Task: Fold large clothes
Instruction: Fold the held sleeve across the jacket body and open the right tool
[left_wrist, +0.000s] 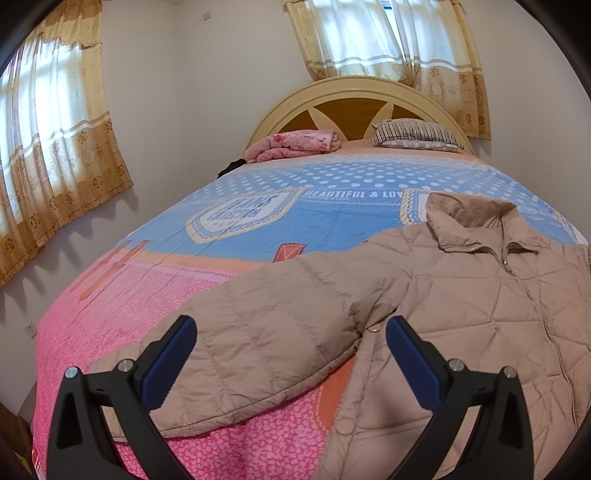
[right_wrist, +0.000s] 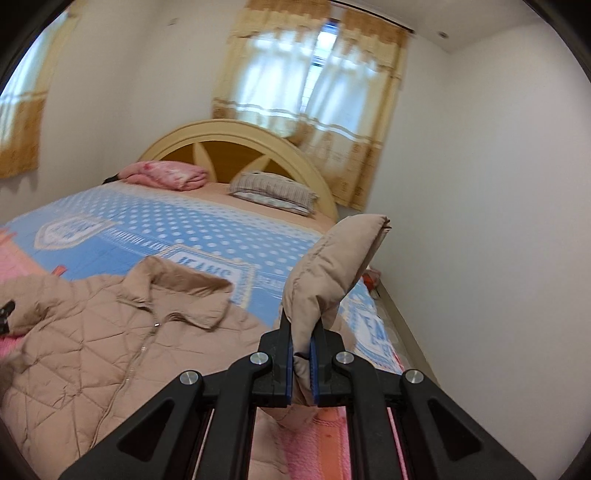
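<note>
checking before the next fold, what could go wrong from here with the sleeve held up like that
1. The right tongs pinch only a thin fold of the beige quilted jacket's sleeve; the puffy fabric could slip out mid-swing.
2. The left tongs hang open over the other sleeve, pinning nothing, so the beige quilted jacket may drag across the pink and blue bedspread.
3. The raised collar could bunch under the fold.

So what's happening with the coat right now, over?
Right gripper shut on beige quilted jacket's sleeve, lifted. Left gripper open over other sleeve. Nothing in the way.
</note>
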